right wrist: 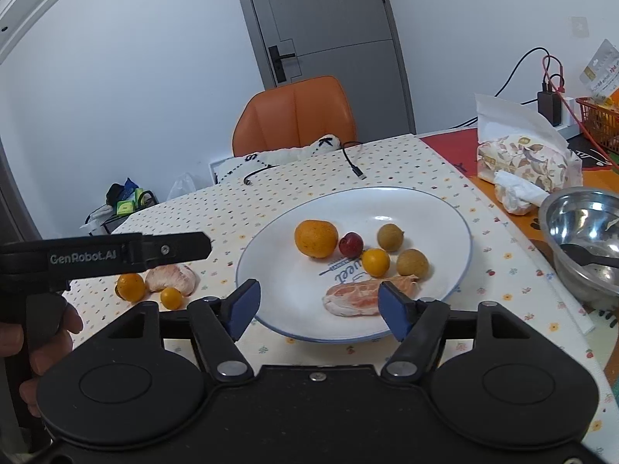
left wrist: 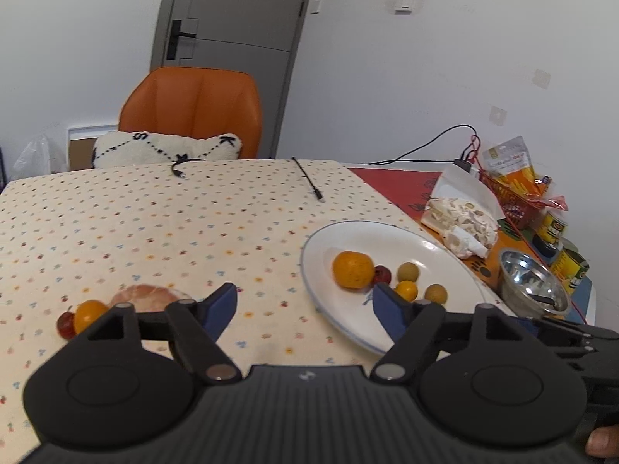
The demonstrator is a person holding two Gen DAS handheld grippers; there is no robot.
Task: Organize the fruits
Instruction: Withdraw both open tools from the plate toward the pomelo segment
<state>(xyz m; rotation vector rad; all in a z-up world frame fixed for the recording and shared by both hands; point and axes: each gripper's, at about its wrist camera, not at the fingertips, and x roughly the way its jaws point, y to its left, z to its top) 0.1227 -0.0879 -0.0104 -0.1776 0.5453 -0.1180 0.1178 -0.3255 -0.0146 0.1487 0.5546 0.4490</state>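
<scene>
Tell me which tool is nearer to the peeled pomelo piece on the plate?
Right. The right tool stands open around the pomelo piece on the plate; the left tool is open over the tablecloth beside the plate.

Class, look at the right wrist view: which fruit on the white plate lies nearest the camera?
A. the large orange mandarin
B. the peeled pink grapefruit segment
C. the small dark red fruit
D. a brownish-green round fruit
B: the peeled pink grapefruit segment lies at the near edge of the white blue-rimmed plate, in front of the large orange mandarin and the smaller fruits.
</scene>
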